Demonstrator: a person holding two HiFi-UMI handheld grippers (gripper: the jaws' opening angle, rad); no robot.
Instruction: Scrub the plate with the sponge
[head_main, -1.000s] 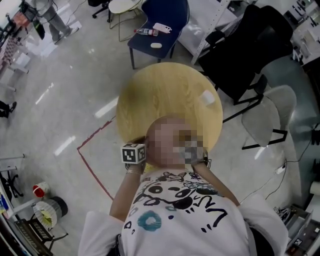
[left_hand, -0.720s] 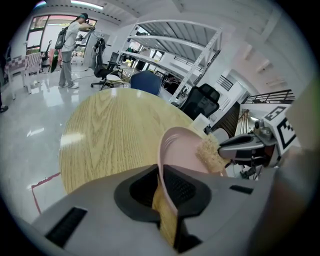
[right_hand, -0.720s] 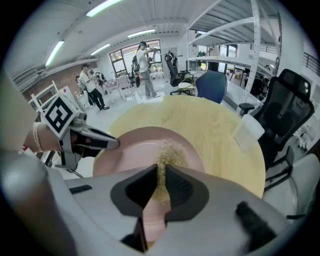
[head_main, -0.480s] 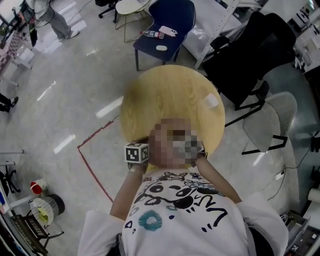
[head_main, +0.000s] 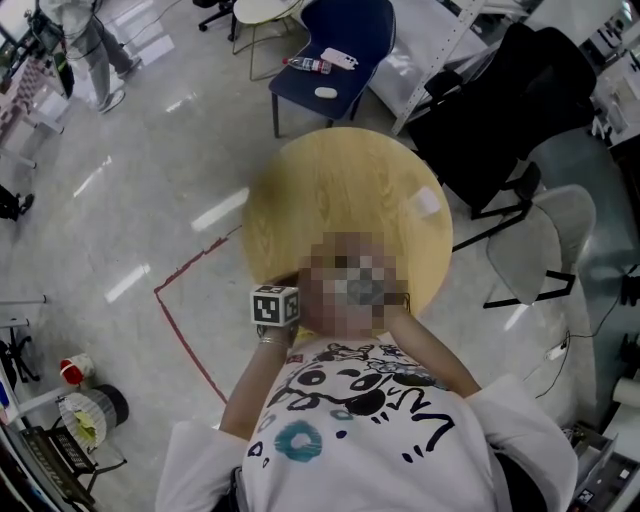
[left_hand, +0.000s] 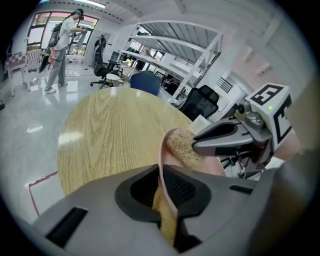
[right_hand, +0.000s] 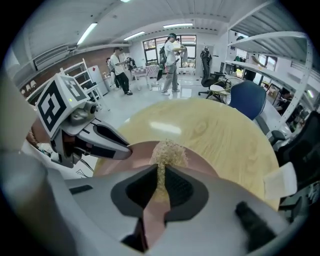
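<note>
We are pressing the sponge on the plate.
Our left tool is gripping the plate; our right tool, jaws just closing, is gripping the sponge.

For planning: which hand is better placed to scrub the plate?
Right. The right hand-held gripper has just been closing on the sponge against the plate; the left hand-held gripper holds the rim.

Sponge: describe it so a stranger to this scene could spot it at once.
Find the round wooden table, then the pink plate held at its near edge. The sponge is the tan, fibrous pad against that plate, in the right gripper, whose jaws have just been closing on it; nothing else looks rough.
</note>
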